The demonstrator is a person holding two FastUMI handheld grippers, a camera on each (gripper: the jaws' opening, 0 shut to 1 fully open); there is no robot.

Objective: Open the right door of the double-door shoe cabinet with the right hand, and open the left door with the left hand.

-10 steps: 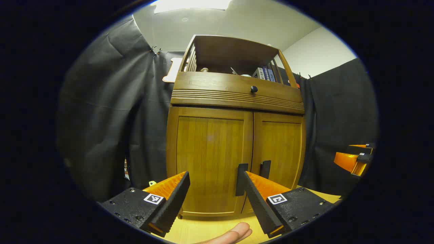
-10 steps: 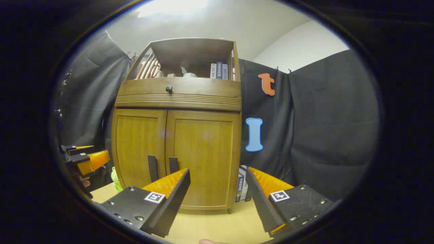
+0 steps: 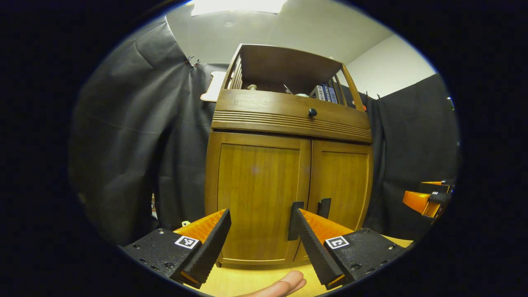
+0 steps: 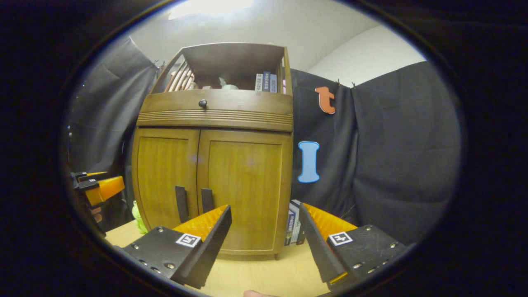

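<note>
A wooden shoe cabinet (image 3: 288,119) stands on a light table, both doors closed. Its left door (image 3: 258,198) and right door (image 3: 344,185) carry dark vertical handles (image 3: 295,220) (image 3: 324,207) at the centre seam. My left gripper (image 3: 260,243) is open, a short way in front of the left door, its right finger overlapping the left handle in the image. In the right gripper view the right door (image 4: 243,189) and its handle (image 4: 206,200) face my open right gripper (image 4: 266,243), which is short of the cabinet (image 4: 218,111). The left gripper (image 4: 97,187) appears far left there; the right gripper (image 3: 427,198) appears far right in the left gripper view.
A drawer with a round dark knob (image 3: 312,111) sits above the doors, and an open shelf with books (image 4: 266,81) tops it. More books (image 4: 293,227) lean beside the cabinet's right side. A small green figure (image 4: 138,218) is at its left foot. Black cloth surrounds everything.
Both grippers have shifted slightly; the cabinet sits a little lower in the left gripper view and a little larger in the right gripper view. Both doors stay closed.
</note>
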